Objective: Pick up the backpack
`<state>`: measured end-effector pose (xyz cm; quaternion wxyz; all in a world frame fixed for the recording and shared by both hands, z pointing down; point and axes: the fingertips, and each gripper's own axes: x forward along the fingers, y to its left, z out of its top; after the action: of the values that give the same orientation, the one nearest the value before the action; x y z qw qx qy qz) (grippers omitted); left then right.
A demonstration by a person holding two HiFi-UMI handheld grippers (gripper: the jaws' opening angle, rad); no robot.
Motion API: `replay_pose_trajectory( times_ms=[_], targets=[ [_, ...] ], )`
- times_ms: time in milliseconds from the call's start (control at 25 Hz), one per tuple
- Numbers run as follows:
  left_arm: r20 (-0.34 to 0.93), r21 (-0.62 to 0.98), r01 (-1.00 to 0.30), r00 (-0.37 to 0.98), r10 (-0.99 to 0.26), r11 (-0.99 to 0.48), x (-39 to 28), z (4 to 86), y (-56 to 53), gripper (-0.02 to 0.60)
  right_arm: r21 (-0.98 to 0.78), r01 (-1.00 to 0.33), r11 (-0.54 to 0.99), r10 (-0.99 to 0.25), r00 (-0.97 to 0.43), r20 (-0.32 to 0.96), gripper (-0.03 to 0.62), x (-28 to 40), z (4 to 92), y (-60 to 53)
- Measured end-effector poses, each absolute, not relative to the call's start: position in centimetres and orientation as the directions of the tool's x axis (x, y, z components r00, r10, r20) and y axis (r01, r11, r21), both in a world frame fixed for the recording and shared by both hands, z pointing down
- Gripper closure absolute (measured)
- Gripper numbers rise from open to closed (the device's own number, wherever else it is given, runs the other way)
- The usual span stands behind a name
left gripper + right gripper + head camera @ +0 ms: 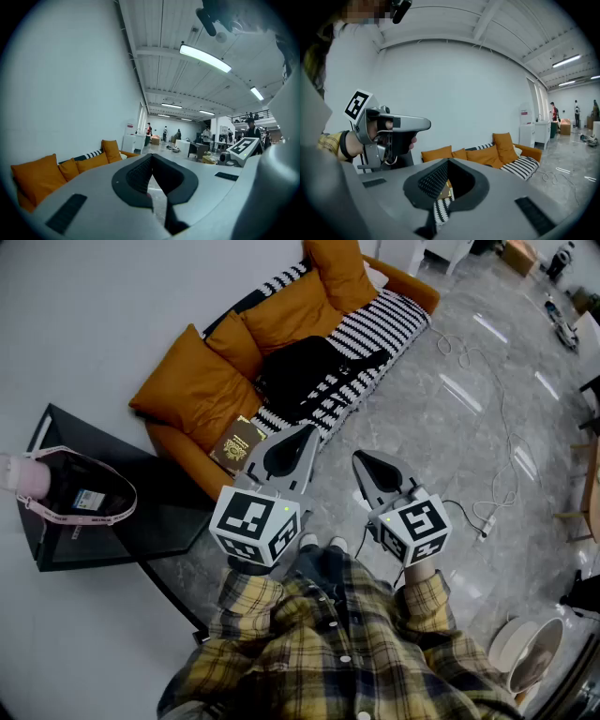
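The black backpack [305,371] lies on the striped seat of an orange sofa [202,395], ahead of both grippers. My left gripper [302,435] is shut and empty, its tip over the sofa's front edge, short of the backpack. My right gripper [360,458] is also shut and empty, over the floor just right of the left one. In the left gripper view the shut jaws [151,161] face down the hall, with the sofa [70,168] at the left. In the right gripper view the shut jaws [447,164] point at the sofa [487,157]; the backpack does not show in either gripper view.
A brown booklet [239,442] lies on the sofa's near end. A black side table [141,521] at the left carries a pink-trimmed bag [80,493]. A white cable [487,507] trails over the grey floor at the right, and a white bowl-shaped object [525,652] sits bottom right.
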<state>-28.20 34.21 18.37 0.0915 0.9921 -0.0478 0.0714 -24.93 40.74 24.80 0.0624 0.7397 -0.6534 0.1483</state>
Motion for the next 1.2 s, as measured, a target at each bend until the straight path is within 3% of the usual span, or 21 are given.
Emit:
replay_pose_trajectory(
  times_ms=[1200],
  targets=[
    [0.139, 0.117, -0.131, 0.984, -0.114, -0.984, -22.1, 17.9, 37.4, 0.563, -0.150, -0.981, -0.126, -0.962, 0.085, 0.258, 0.577, -19.3, 25.1, 45.1]
  ],
)
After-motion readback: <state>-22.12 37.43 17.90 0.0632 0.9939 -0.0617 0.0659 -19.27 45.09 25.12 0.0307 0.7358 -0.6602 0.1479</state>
